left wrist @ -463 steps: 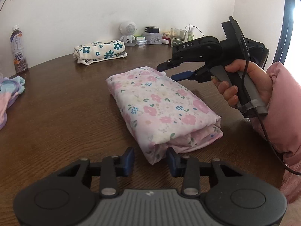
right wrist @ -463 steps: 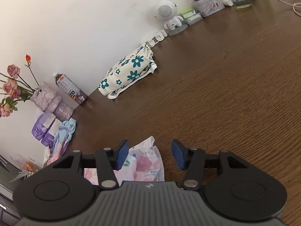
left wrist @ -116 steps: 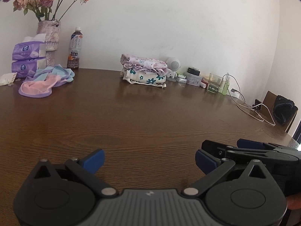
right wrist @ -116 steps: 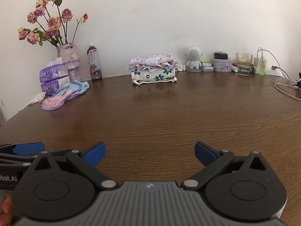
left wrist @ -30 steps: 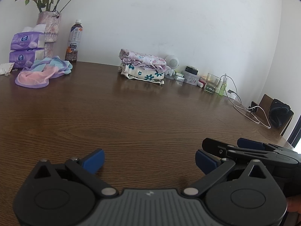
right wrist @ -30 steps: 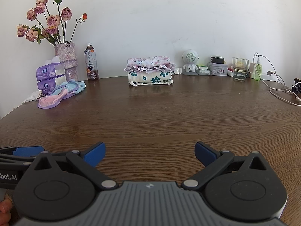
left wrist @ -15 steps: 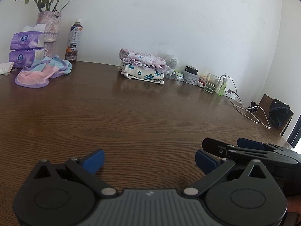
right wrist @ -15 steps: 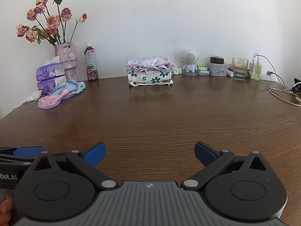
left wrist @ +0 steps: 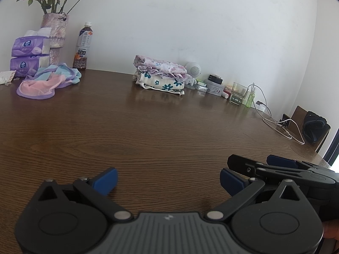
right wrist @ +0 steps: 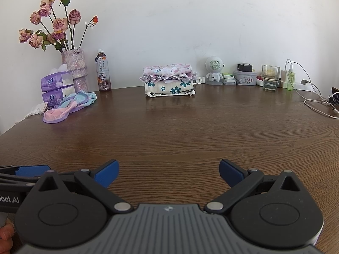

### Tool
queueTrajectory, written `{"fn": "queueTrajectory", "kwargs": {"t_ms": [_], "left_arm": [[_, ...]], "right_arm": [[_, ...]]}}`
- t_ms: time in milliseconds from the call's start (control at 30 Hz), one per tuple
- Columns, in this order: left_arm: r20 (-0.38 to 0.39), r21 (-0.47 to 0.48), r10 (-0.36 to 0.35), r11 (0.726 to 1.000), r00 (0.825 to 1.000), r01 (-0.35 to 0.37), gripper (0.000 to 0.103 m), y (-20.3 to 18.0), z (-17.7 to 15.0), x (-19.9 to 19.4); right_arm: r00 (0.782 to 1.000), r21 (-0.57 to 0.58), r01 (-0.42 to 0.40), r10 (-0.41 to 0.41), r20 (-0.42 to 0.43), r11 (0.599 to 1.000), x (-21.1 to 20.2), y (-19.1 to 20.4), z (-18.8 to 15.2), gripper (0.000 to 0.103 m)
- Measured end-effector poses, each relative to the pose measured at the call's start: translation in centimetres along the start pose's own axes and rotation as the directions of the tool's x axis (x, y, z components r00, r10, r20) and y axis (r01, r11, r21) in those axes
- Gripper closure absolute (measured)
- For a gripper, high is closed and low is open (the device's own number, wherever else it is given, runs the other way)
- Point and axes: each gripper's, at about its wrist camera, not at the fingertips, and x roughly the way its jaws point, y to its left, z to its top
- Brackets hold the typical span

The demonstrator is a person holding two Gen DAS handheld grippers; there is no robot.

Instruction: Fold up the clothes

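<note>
Right wrist view: two folded garments stacked at the counter's far edge by the wall, pink floral atop white with teal flowers. Unfolded pastel garment crumpled far left. Right gripper and left gripper: jaws spread wide, empty. Wood-grain counter.
</note>
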Motion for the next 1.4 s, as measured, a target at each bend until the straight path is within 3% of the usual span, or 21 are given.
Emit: {"fn": "queueTrajectory", "kwargs": {"t_ms": [1400], "left_arm": [[-0.010, 0.010, -0.008, 1.000, 1.000, 0.009, 0.000, -0.07, 0.15, 0.17]], "right_arm": [[1.000, 0.019, 0.007, -0.007, 0.009, 1.000, 0.10, -0.10, -0.20, 0.000]]}}
